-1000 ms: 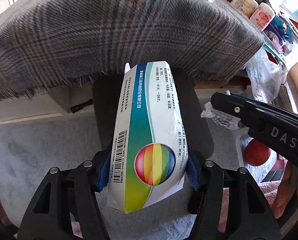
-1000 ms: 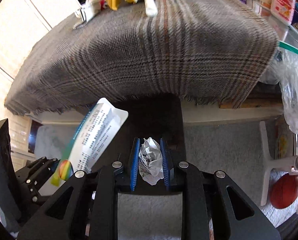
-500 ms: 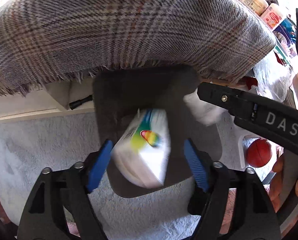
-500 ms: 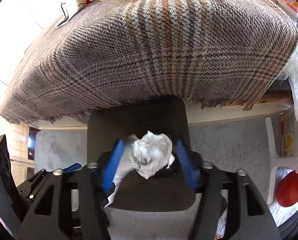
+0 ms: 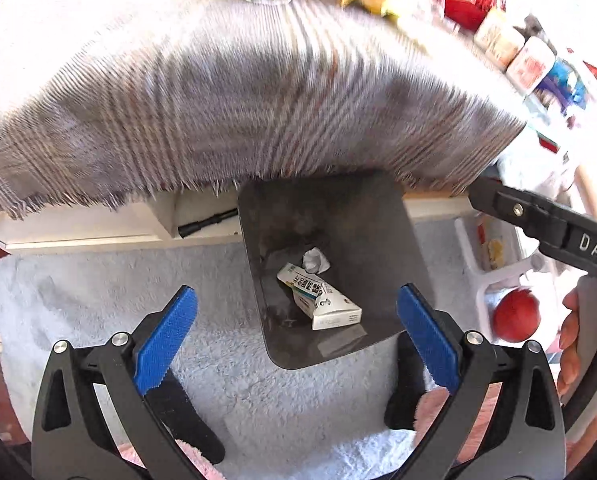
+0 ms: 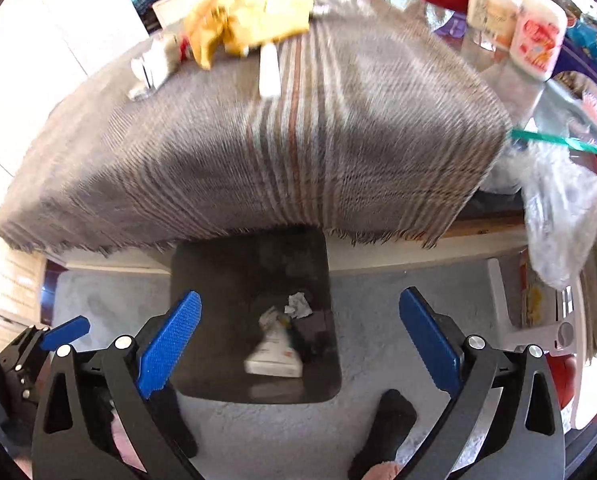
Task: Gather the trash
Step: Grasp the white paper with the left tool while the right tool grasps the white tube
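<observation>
Both grippers, left [image 5: 296, 336] and right [image 6: 298, 340], have just spread wide with nothing between their pads. Below them stands the dark bin [image 5: 382, 216]; inside lie the carton [image 5: 322, 300] and the crumpled paper [image 5: 315, 260].

White letters "DAS" stand on the black body of the right gripper [image 5: 546, 228], right of the bin [image 5: 378, 216]. Print on the carton [image 5: 322, 300] inside the bin is illegible.

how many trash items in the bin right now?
2. A flattened white carton lies on the floor of the dark bin, and a crumpled paper wad sits just beyond it, touching its far end. Nothing else shows inside.
</observation>
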Action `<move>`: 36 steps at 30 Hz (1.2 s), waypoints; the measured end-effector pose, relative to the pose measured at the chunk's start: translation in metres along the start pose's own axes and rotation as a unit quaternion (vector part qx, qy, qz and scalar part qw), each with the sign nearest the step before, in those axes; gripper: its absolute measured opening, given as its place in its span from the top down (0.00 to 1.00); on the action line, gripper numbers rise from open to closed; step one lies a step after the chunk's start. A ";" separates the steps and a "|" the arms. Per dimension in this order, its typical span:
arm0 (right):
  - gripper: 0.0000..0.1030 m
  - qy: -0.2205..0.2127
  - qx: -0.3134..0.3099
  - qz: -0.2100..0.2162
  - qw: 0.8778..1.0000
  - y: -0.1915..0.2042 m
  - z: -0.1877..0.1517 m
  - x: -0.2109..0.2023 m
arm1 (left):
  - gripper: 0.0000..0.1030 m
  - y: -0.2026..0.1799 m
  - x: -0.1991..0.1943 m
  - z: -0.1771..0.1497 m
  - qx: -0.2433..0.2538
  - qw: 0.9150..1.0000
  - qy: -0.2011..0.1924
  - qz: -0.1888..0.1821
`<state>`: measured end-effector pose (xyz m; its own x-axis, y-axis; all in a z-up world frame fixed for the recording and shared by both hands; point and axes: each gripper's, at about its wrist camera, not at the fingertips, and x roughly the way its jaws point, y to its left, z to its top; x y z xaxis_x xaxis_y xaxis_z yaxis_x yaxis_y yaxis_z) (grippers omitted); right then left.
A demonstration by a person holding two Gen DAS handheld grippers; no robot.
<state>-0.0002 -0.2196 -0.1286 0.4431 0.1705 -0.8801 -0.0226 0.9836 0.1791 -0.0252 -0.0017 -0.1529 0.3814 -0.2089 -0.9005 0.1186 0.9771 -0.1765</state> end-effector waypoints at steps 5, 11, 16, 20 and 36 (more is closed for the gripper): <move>0.03 -0.021 -0.007 -0.006 1.000 -0.004 0.024 -0.033 | 0.08 0.006 -0.042 0.025 0.004 0.999 -0.038 0.022; 0.03 -0.041 -0.018 -0.022 0.999 -0.004 0.059 -0.052 | 0.08 0.022 -0.073 0.066 -0.008 0.996 -0.069 0.055; 0.03 -0.052 -0.020 -0.018 0.998 0.002 0.091 -0.048 | 0.08 0.029 -0.078 0.110 -0.004 0.994 -0.086 0.069; 0.03 -0.055 -0.006 -0.002 0.998 0.004 0.114 -0.034 | 0.08 0.034 -0.071 0.144 -0.006 0.993 -0.098 0.065; 0.40 -0.057 -0.027 0.010 0.998 0.013 0.137 0.023 | 0.44 0.001 0.012 0.225 0.040 0.996 -0.068 0.043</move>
<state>0.1323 -0.2107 -0.0864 0.5410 0.1852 -0.8204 -0.0801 0.9824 0.1689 0.1860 -0.0121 -0.0745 0.5134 -0.1339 -0.8477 0.1505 0.9865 -0.0647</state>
